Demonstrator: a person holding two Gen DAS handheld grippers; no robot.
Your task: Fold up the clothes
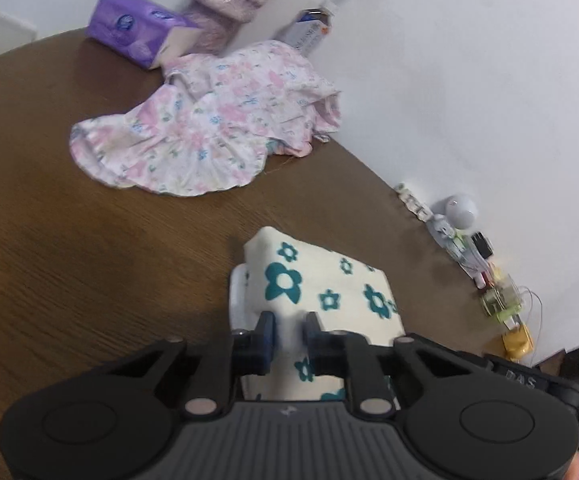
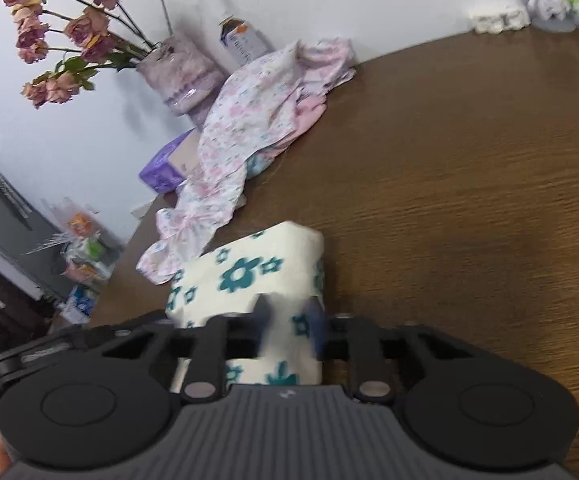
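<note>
Left gripper [image 1: 289, 330] and right gripper [image 2: 287, 322] each pinch the folded cream cloth [image 1: 321, 284], nearer than the pink dress [image 1: 209, 120].

left gripper [image 1: 289, 334] | black; blue pads; ribbed grey body | right gripper [image 2: 289, 320] | same
</note>
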